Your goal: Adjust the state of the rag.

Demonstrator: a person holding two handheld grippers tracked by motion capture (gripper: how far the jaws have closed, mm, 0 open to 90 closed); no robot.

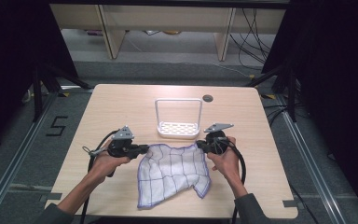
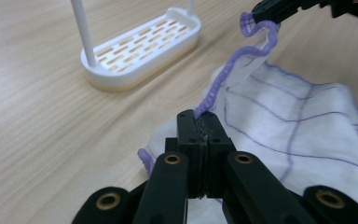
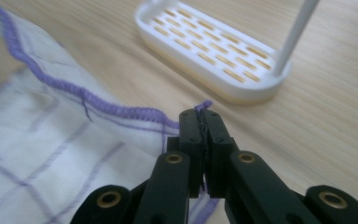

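A white cloth [image 1: 172, 172] with a purple grid and purple hem lies crumpled on the wooden table [image 1: 121, 102], near its front edge. My left gripper [image 1: 145, 148] is shut on the cloth's far left corner [image 2: 204, 105]. My right gripper [image 1: 199, 145] is shut on its far right corner [image 3: 203, 106]. The hem [image 3: 98, 101] runs between the two grippers, low over the table. In the left gripper view the right gripper [image 2: 265, 11] shows at the top, pinching the purple hem.
A white slotted rack [image 1: 179, 129] with a tall hoop handle [image 1: 179, 100] stands just beyond the cloth, mid-table. A dark round grommet [image 1: 208, 98] sits behind it. Benches and cables lie on the floor beyond the table's far edge.
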